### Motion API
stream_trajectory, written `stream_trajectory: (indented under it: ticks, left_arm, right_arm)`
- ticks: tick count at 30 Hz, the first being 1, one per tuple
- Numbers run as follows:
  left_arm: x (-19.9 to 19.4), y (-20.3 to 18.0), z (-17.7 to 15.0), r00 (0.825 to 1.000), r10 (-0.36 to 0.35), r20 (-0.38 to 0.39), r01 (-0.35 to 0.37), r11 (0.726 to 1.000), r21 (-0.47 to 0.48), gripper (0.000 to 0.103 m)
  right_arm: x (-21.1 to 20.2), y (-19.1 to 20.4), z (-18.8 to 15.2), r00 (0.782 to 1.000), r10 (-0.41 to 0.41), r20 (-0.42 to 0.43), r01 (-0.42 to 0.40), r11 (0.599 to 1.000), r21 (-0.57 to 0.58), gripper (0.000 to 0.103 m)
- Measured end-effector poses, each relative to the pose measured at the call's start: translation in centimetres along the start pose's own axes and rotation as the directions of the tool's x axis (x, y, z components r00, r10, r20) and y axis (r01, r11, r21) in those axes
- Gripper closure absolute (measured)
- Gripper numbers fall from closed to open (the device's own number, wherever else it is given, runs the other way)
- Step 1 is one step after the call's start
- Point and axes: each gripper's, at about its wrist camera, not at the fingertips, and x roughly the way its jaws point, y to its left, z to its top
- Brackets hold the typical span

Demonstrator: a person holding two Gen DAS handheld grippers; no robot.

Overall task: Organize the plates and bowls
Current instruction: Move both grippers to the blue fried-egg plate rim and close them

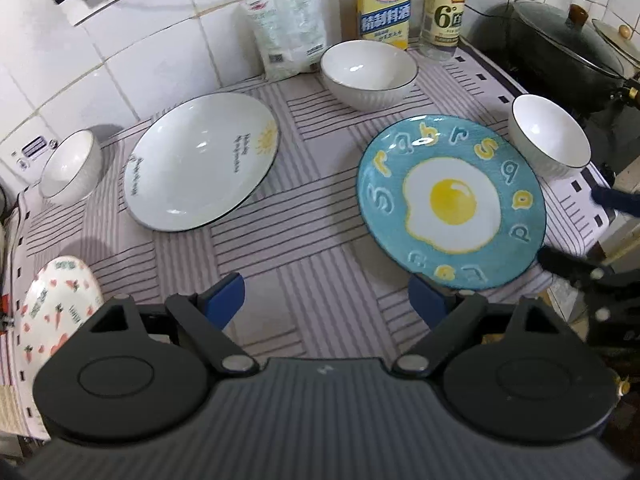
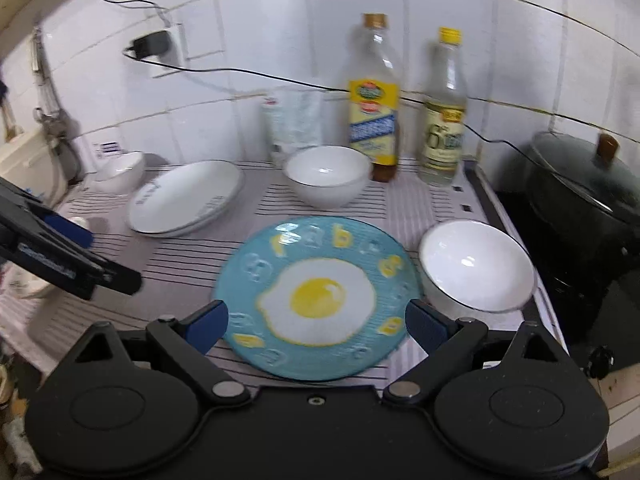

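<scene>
I see the tabletop [image 1: 312,216] under a striped cloth. The white plate [image 1: 200,160] lies left of centre. The blue egg plate [image 1: 452,204] lies to its right, well apart. One white bowl [image 1: 368,72] stands behind them, another [image 1: 550,136] just beside the blue plate's right rim, a third [image 1: 70,168] at far left. My left claw [image 1: 326,300] is spread wide over bare cloth, empty. My right claw [image 2: 316,326] is spread wide, straddling the blue plate's near part, with no pad visibly touching it.
</scene>
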Motion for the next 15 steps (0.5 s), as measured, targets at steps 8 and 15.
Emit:
stream_trajectory:
  ticks: [8,15]
  left_arm:
    - [3.8,-1.8,0.8,0.999,-0.033,0.036,0.033,0.999,0.001,0.014]
    - [7.5,-1.4,1.9,0.999,-0.044,0.013,0.044,0.997,-0.058,0.014]
  right_arm:
    - [4.0,-3.3,-1.9,0.998,0.021,-0.051,-0.013,0.989,0.145,0.009]
    - [6.8,-5.1,-2.8,0.999,0.030,-0.034,-0.019,0.958,0.286,0.016]
